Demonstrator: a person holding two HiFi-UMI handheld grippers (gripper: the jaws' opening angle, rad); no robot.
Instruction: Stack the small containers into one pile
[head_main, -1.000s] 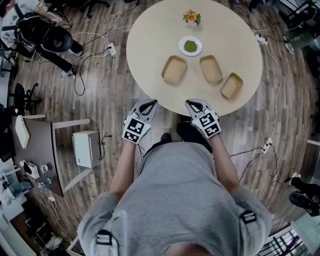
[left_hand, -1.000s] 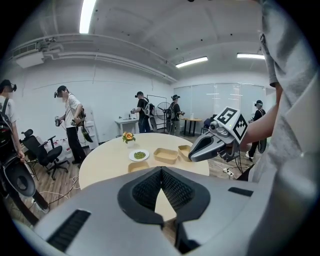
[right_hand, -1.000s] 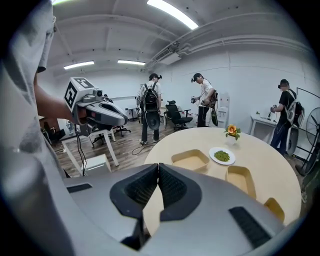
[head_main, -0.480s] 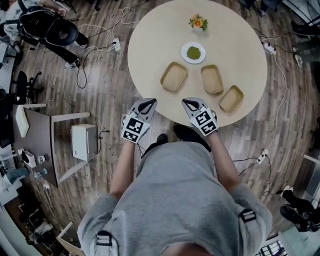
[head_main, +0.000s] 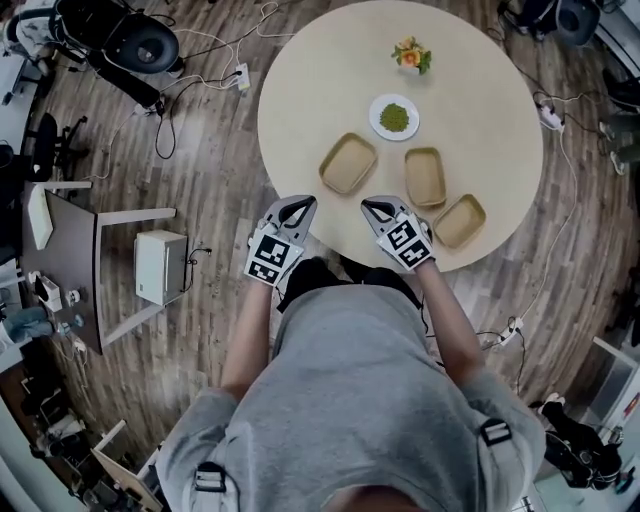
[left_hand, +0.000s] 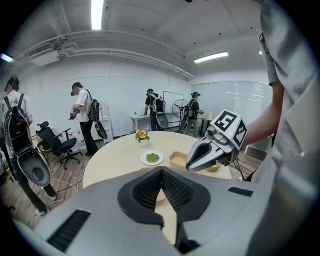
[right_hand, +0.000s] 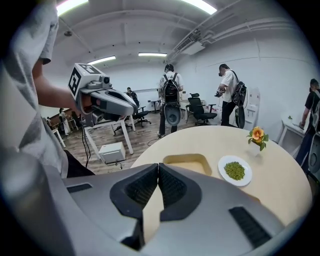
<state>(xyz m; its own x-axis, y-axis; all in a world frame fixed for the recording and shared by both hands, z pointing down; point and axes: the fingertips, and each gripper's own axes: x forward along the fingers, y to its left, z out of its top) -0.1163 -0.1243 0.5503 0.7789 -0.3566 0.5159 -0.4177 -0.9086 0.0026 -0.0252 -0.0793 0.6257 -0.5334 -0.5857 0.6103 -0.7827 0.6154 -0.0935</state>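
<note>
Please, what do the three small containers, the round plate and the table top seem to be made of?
Left container, middle container and right container: probably kraft paper or moulded pulp, going by the matte tan colour and thin rims.
Plate: white and smooth, perhaps ceramic or plastic; I cannot tell which.
Table: pale beige with an even matte surface, likely laminate.
</note>
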